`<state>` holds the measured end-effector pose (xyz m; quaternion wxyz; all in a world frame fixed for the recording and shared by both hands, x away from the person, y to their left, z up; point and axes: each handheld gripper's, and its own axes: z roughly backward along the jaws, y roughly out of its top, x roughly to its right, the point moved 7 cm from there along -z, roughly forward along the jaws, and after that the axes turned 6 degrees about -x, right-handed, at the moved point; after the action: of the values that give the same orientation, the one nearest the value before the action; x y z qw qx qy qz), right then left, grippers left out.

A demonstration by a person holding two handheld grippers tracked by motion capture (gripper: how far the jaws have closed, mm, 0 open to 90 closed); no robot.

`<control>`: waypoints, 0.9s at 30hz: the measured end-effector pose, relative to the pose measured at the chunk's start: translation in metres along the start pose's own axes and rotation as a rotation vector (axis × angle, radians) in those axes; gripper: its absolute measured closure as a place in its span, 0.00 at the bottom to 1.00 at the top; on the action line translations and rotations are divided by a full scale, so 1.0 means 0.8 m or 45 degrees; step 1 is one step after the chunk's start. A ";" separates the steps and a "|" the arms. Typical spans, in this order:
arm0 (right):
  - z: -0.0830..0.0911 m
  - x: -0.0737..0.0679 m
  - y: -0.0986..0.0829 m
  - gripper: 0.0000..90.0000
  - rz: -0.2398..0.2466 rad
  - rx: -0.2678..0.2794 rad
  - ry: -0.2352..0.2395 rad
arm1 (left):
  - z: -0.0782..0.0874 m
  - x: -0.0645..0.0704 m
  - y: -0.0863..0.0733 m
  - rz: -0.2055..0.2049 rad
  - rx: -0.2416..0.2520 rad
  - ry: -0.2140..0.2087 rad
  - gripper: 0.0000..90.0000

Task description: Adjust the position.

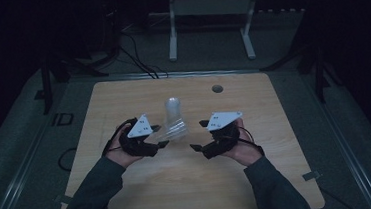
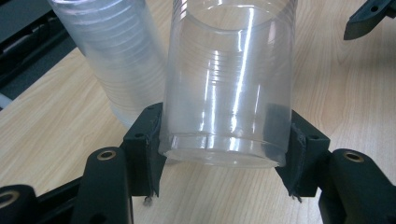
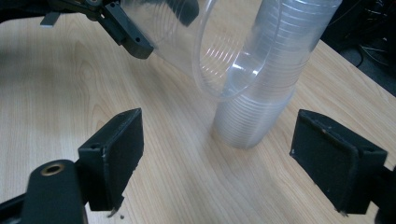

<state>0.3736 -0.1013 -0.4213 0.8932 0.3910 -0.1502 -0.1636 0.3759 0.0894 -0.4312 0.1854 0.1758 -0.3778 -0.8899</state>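
**One cup off the stack, still in the air**

The left gripper (image 2: 219,154) is grasping a single clear plastic cup (image 2: 231,93) near its closed base, its fingers (image 2: 147,140) pressing on both sides of the wall. The cup is lying tilted, its open mouth facing toward the right gripper (image 3: 215,154), and it is hanging just above the wooden surface (image 3: 60,93) rather than resting on it, as far as the right gripper view shows. Just beside it, the stack of clear cups (image 3: 271,70) is standing on the surface, rims down; from this angle the held cup overlaps it, so I cannot tell whether the two are touching.

The right gripper is waiting with its fingers (image 3: 114,149) spread wide and holding nothing, pointed at the foot of the stack.

Judging by this, the separating step looks done: one cup is free of the stack. What seems to be remaining is setting that cup down upright on the bare surface, and then perhaps pulling the next one, with the right gripper steadying the stack.
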 end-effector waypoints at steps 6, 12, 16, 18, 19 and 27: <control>-0.001 0.002 0.001 0.19 -0.039 0.034 -0.009 | 0.002 -0.002 0.001 0.016 0.026 0.006 0.46; -0.002 0.002 0.002 0.19 -0.088 0.087 -0.008 | 0.004 -0.002 0.004 0.022 0.049 0.009 0.46; -0.003 0.003 0.004 0.19 -0.114 0.107 -0.008 | 0.007 -0.002 0.006 0.026 0.058 0.015 0.46; -0.003 0.004 0.005 0.19 -0.120 0.116 -0.006 | 0.009 -0.003 0.006 0.026 0.065 0.017 0.46; -0.003 0.004 0.005 0.19 -0.123 0.120 -0.008 | 0.009 -0.003 0.007 0.028 0.071 0.019 0.46; -0.004 0.005 0.007 0.19 -0.161 0.148 0.001 | 0.015 -0.005 0.012 0.047 0.119 0.030 0.46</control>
<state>0.3796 -0.0969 -0.4184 0.8569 0.4510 -0.1341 -0.2105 0.3759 0.0920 -0.4158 0.1979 0.1876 -0.4199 -0.8656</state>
